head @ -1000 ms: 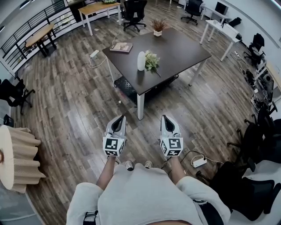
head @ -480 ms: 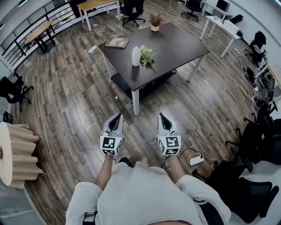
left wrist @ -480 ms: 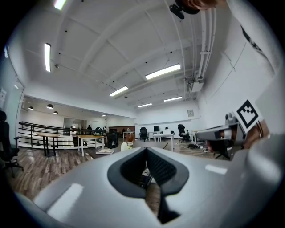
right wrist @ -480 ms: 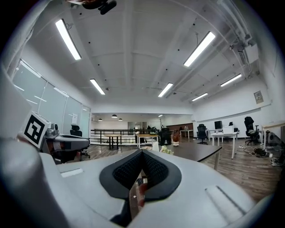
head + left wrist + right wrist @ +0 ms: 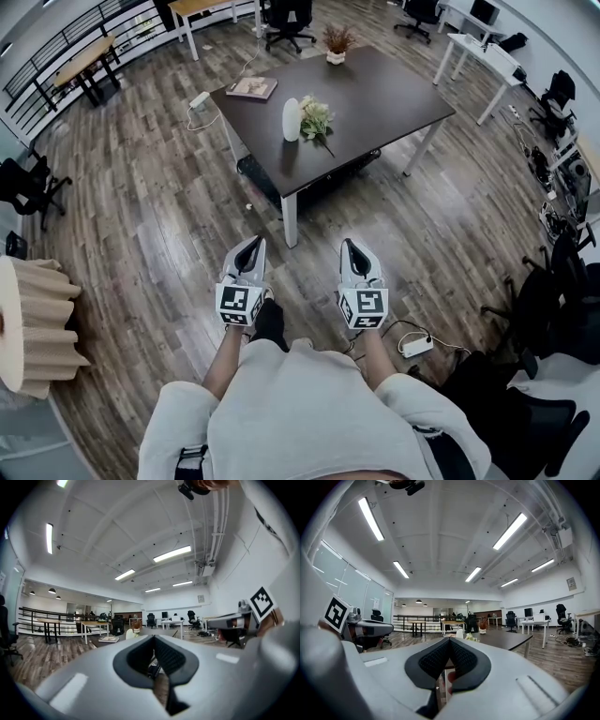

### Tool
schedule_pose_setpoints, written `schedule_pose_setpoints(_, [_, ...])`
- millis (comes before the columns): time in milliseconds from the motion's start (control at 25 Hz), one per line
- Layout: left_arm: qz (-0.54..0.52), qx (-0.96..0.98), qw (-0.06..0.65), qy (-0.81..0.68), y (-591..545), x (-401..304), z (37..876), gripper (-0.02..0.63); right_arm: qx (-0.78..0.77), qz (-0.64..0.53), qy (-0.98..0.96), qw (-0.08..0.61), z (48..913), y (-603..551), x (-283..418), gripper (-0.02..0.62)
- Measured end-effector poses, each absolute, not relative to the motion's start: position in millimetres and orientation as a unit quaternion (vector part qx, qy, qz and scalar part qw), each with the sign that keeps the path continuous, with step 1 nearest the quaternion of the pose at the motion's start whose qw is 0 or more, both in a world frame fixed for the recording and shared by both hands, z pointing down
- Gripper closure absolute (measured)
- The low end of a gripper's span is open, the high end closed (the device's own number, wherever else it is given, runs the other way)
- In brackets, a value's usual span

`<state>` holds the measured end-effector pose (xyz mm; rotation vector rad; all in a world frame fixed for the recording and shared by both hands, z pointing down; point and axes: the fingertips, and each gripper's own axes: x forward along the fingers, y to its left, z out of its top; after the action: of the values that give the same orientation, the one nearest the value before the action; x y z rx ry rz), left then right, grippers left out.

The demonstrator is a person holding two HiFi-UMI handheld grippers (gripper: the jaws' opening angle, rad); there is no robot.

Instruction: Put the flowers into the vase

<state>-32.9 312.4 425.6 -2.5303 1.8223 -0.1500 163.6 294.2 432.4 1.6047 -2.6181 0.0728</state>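
A white vase (image 5: 292,119) stands on the dark brown table (image 5: 375,94), with a bunch of pale flowers (image 5: 316,117) lying right beside it. Both grippers hang over the wood floor, well short of the table's near corner. My left gripper (image 5: 248,246) and right gripper (image 5: 350,247) point level toward the table, side by side, both shut and holding nothing. In the right gripper view the vase (image 5: 460,633) and flowers (image 5: 469,638) show small and far beyond the shut right gripper (image 5: 449,641). In the left gripper view the left gripper (image 5: 153,639) is shut, and the vase (image 5: 131,633) is faint beyond it.
A book (image 5: 251,88) and a potted plant (image 5: 338,42) also sit on the table. A black crate (image 5: 272,180) lies under it. A power strip (image 5: 416,346) lies on the floor at right, black office chairs (image 5: 553,309) crowd the right side, and a beige pleated object (image 5: 33,323) stands at left.
The person has stepped forward with both shut grippers. The table has drifted slightly left in the view, and a dark shoe now shows beneath the left gripper.
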Motion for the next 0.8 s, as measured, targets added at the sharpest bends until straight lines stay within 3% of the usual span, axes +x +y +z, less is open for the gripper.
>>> schedule_pose_setpoints(400, [-0.042, -0.819, 0.005, 0.573, 227.8, -48.7, 442.7, 0.597, 0.527, 0.017, -0.849, 0.038, 438.7, 216.0, 143.3, 0.598])
schedule_pose_setpoints(800, [-0.034, -0.840, 0.012, 0.542, 68.4, -82.2, 439.4, 0.597, 0.547, 0.016, -0.836, 0.044, 439.2, 74.6, 98.3, 0.598])
